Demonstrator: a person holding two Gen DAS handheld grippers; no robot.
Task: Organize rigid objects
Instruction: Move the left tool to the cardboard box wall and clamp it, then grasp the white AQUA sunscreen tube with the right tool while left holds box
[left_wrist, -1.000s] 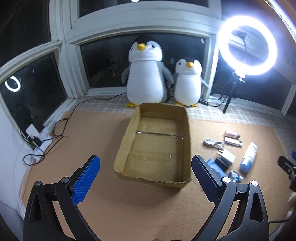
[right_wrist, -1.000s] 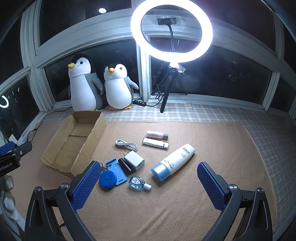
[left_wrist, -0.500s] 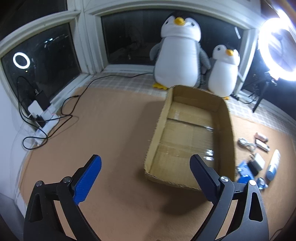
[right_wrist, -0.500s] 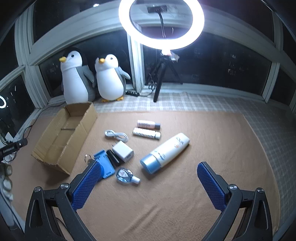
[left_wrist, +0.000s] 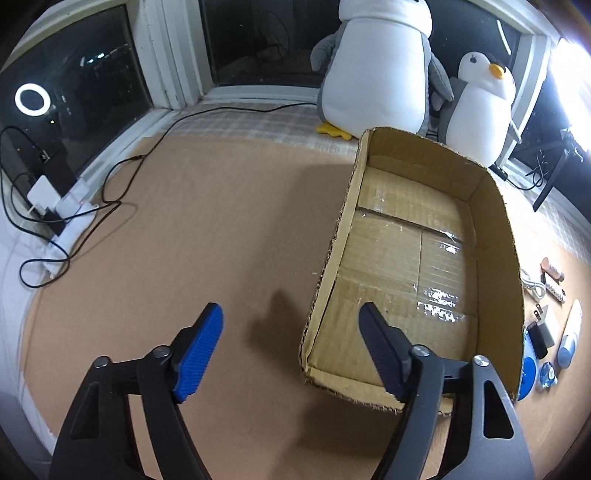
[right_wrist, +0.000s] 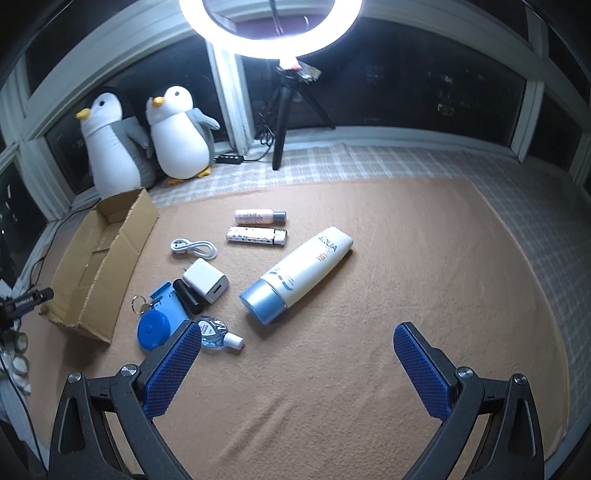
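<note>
Two grippers are in my hands, both pointing down at a tan mat (right_wrist: 388, 258) laid by the windows. Far left, my left gripper (left_wrist: 291, 345) has its jaws closing with nothing between them; its right finger hangs over the near-left corner of the cardboard box (left_wrist: 498, 236), its left finger over bare mat. The box lies open and I see nothing inside it but tape on its floor. Far behind it sit two plush penguins (right_wrist: 181, 133) against the glass. Just right of the box, the small things lie clustered: a blue round case (right_wrist: 153, 328) with a key ring, a black charger (right_wrist: 188, 295) touching a white charger (right_wrist: 205, 280), a coiled white cable (right_wrist: 194, 249), and a small clear bottle (right_wrist: 216, 334) nearest me. Farther right lie a pink tube (right_wrist: 260, 217) and a patterned tube (right_wrist: 256, 236) side by side, then a large white bottle (right_wrist: 299, 273) with a blue cap, lying slantwise. My right gripper (right_wrist: 297, 354) stands wide open and empty, above the mat near that bottle's cap.
</note>
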